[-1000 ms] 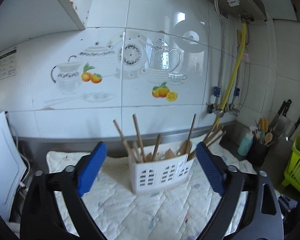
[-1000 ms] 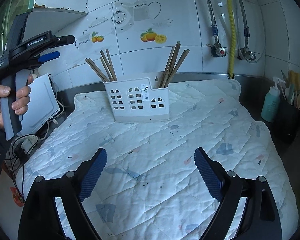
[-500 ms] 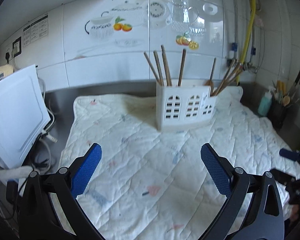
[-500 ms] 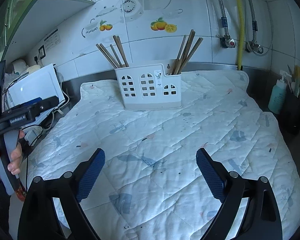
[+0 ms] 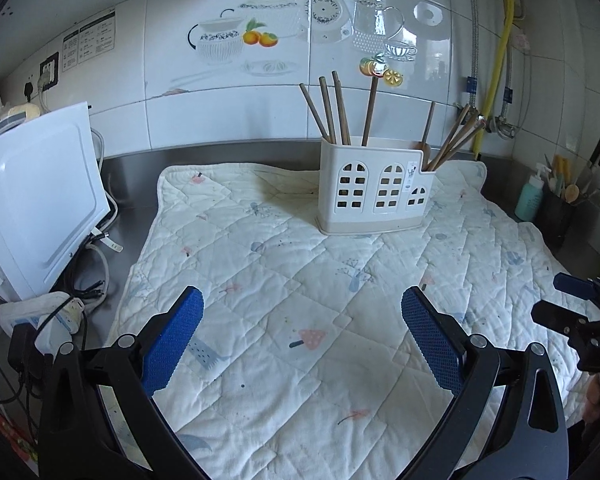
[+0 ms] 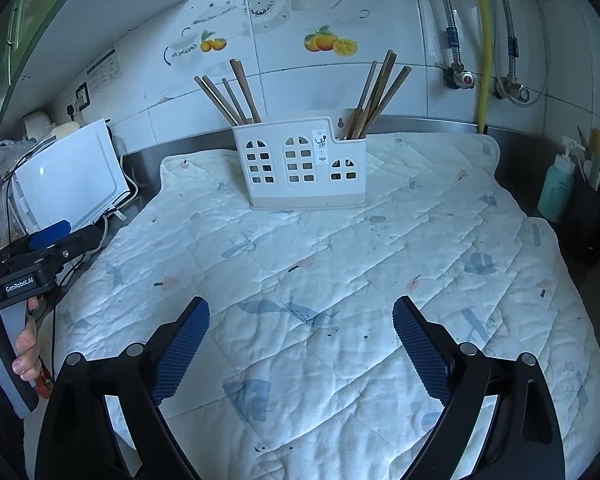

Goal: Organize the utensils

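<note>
The left gripper point(image 5: 302, 316) and the right gripper point(image 6: 301, 326) are both hovering over the near part of the quilted mat point(image 5: 300, 280), each with its 2 blue pads spread wide apart and gripping nothing. The white utensil holder point(image 6: 306, 164) is standing upright at the far side of the mat near the tiled wall, well apart from both grippers. Wooden chopsticks point(image 6: 228, 94) are leaning in its left compartment and more chopsticks point(image 6: 380, 92) in its right one.

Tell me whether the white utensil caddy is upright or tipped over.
Upright. The white utensil caddy sits flat on its base on the quilted mat, with the chopsticks sticking up out of its open top.
</note>
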Demonstrator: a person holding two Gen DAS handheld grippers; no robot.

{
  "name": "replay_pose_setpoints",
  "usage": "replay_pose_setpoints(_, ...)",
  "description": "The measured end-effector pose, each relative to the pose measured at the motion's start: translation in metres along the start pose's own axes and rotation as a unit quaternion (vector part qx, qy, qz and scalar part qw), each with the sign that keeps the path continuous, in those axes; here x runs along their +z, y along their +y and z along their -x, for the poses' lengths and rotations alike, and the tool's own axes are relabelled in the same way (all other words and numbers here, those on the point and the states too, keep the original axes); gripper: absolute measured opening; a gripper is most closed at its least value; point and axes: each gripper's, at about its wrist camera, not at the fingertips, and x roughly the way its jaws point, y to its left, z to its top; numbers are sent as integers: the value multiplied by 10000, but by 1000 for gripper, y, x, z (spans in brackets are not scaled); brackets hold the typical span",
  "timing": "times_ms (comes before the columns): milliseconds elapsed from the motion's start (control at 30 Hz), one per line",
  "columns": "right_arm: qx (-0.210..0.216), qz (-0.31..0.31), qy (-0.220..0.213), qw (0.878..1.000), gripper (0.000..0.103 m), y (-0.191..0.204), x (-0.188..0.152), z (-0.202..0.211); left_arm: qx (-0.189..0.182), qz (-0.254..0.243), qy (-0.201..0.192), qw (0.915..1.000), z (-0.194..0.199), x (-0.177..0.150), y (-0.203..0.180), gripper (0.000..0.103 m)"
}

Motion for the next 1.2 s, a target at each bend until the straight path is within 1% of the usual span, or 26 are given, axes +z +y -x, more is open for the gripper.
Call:
replay_pose_setpoints(67, -22, 6, 2, 10000, 90, 0, 0, 0, -92, 49, 37, 9999, 0, -4, 2, 98)
replay_pose_setpoints(267, -62, -3, -34, 10000, 90, -2, 2, 2, -104, 19, 146, 9998, 0, -14, -1, 98)
replay_pose_setpoints(533, -171, 47, 12, 9998, 90, -1, 3, 0, -274, -65, 204, 9994, -2, -21, -10, 98)
replay_pose_setpoints(767, -308, 176, 26, 9994, 90, 2, 6, -2, -265, -49, 271, 9993, -7, -22, -11, 98)
replay_pose_setpoints(1200, -336, 228, 58, 9992, 90, 4, 6, -4, -228, -39, 295, 9993, -8, -24, -10, 98)
